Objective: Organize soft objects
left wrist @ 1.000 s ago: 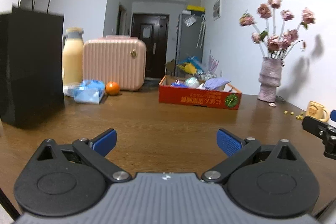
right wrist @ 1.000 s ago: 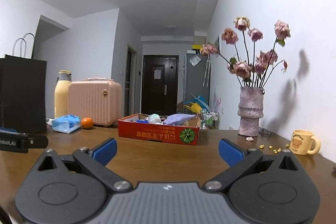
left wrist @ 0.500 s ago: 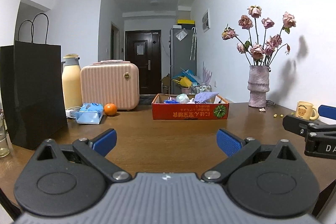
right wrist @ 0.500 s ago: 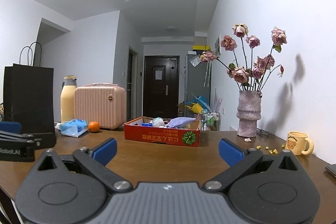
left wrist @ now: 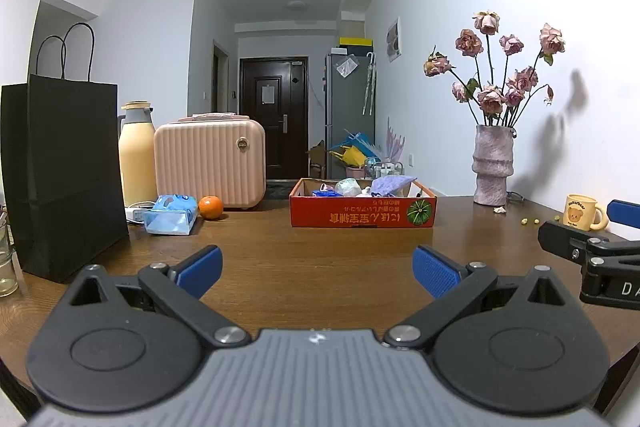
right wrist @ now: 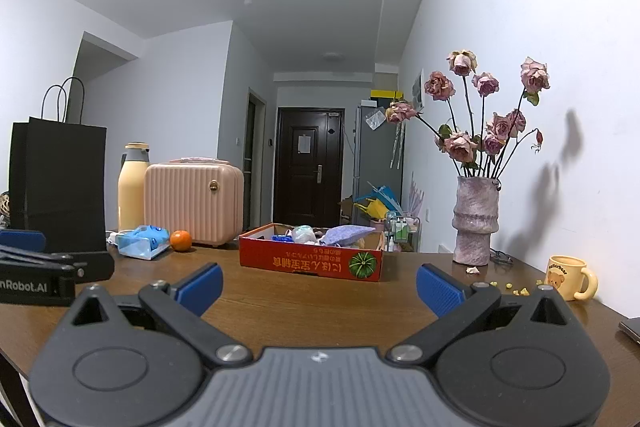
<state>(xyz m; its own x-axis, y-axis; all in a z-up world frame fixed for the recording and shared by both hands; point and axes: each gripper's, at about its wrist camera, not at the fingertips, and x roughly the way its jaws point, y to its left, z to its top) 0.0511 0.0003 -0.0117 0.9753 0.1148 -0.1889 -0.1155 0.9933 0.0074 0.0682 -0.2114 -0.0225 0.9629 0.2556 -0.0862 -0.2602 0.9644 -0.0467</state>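
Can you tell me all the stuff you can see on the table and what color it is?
Paper bag: one, black, far left of table.
Flask: one, cream yellow, beside the bag.
Small suitcase: one, pink, behind the orange.
Tissue pack: one, blue, left of the orange.
Orange: one, orange.
Cardboard box: one, red, table middle, soft things inside.
Vase: one, pinkish, holds pink roses, right by wall.
Mug: one, yellow, bear picture, far right.
Table: one, brown wood.
Left gripper: blue pads, open.
Right gripper: blue pads, open.

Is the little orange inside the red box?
No, the orange sits on the table left of the red box, beside the pink suitcase.
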